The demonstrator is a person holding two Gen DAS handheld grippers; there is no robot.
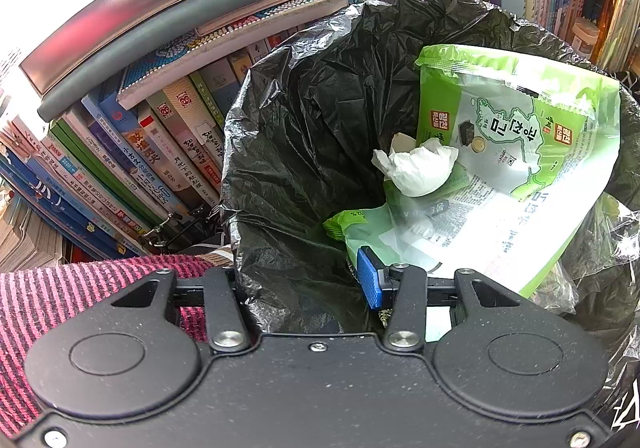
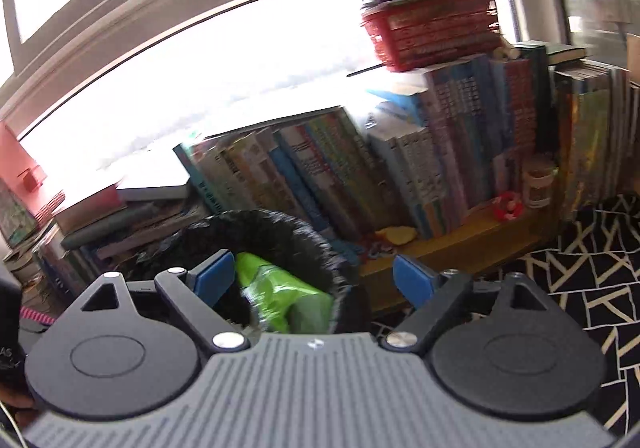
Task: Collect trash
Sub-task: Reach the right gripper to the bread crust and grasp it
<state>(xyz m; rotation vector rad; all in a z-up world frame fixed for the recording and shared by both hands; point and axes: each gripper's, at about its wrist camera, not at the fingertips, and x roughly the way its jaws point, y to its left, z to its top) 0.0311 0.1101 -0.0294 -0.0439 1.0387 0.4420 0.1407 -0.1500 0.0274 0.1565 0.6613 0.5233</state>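
Left hand-held gripper (image 1: pixel 308 280): pointing steeply down over the near rim of the bin; only one blue pad (image 1: pixel 369 277) is showing, the other finger is lying hidden behind the black liner, which is passing between the two, so the jaws appear to be clamping on the liner's near edge.
Right hand-held gripper (image 2: pixel 314 278): tilting gently down above the bin, its blue pads (image 2: pixel 214 275) standing wide apart with nothing between them; no earlier picture is shown to compare.
Hidden or unclear: the right wrist view is blurring, so book titles and small objects there are hard to read; the bin's own wall is not showing under the liner; a striped pink cloth (image 1: pixel 80 288) at 8 o'clock is being cut off by the gripper body.
Bin liner (image 1: pixel 304 120): black plastic, gaping open and filling the middle of the left wrist view.
Green snack wrapper (image 1: pixel 532 152): lying inside the liner at 2 o'clock, leaning on the far right wall; in the right wrist view it is showing as a green smear in the bin mouth.
Crumpled tissue (image 1: pixel 420 168): sitting inside the liner, touching the wrapper's left edge.
Clear plastic film (image 1: pixel 592 240): bunching at 4 o'clock by the rim, partly cut off.
Books (image 1: pixel 160 152): standing and stacking beyond the bin from 9 to 1 o'clock.
Window (image 2: pixel 240 60): glaring white behind the books.
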